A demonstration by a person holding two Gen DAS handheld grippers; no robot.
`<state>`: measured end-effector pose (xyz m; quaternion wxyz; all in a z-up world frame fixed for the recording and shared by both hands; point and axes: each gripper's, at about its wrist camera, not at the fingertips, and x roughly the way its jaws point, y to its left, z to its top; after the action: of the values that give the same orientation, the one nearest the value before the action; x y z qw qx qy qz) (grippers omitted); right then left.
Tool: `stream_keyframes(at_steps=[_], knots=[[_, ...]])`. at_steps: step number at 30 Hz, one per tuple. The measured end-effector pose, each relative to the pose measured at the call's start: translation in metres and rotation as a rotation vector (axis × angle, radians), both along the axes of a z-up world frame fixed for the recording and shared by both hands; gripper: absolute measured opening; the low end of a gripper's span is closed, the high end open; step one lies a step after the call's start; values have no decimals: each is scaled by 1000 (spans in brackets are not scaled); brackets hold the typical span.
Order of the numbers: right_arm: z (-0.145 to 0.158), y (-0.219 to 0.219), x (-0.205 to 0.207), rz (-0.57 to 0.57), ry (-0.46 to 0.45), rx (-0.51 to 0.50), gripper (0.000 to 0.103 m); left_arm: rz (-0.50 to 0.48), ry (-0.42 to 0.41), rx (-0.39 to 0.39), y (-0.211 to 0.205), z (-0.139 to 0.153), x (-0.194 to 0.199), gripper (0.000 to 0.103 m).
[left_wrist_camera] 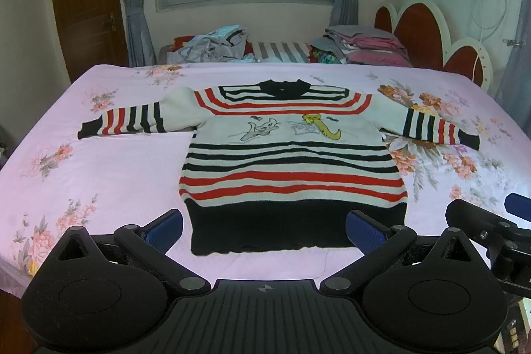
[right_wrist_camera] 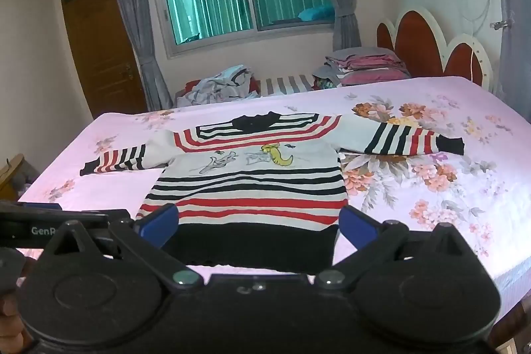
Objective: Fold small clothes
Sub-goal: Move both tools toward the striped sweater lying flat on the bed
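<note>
— What carries everything here?
— A bed with a pink floral sheet (left_wrist_camera: 109,168).
— And lying on it?
— A white knitted sweater with black and red stripes (left_wrist_camera: 292,168), spread flat near the near edge, both sleeves stretched out left and right.
</note>
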<state>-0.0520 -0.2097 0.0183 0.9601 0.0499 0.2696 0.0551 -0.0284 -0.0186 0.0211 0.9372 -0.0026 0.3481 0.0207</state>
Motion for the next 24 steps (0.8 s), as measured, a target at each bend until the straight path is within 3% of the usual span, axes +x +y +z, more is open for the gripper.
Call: stream_keyframes(at_steps=[24], knots=[[-3,-1,2,-49,8,-51,103,1,3,0,4,1,-1,103]])
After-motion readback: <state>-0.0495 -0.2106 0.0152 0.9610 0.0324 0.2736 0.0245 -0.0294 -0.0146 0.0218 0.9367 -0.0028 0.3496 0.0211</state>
